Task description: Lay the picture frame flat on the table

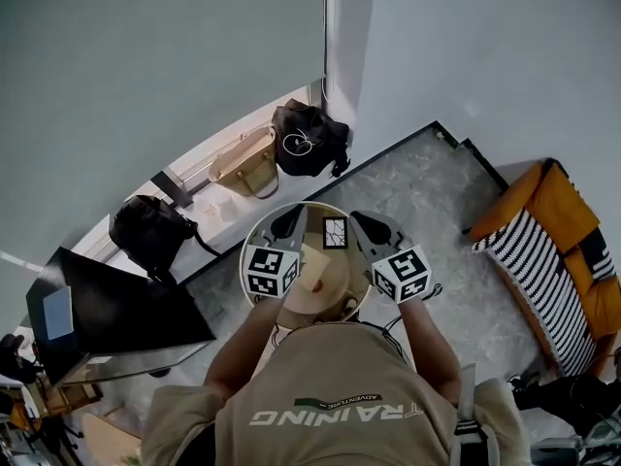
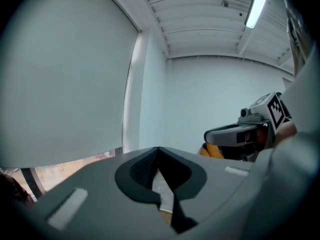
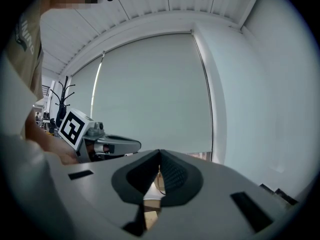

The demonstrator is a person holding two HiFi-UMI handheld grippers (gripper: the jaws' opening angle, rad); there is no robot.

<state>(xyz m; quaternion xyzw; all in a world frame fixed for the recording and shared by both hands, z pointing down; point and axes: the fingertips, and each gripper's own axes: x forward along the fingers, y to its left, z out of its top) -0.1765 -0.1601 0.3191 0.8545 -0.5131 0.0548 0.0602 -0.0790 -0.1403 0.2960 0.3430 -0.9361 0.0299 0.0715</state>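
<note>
A small black picture frame [image 1: 335, 232] stands on the far side of a round table [image 1: 250, 246] with a white rim and a wooden middle. My left gripper [image 1: 291, 220] is to the frame's left and my right gripper [image 1: 368, 222] to its right, both apart from it. In the left gripper view my left gripper's [image 2: 158, 149] jaws meet at the tips with nothing between them. In the right gripper view my right gripper [image 3: 160, 153] is closed in the same way. Each gripper view shows the other gripper, but neither shows the frame.
On the floor by the wall beyond the table lie a tan bag [image 1: 245, 162] and two black bags [image 1: 309, 139] [image 1: 150, 229]. A dark desk [image 1: 116, 309] stands at the left. An orange and striped sofa [image 1: 555, 241] stands at the right on grey floor.
</note>
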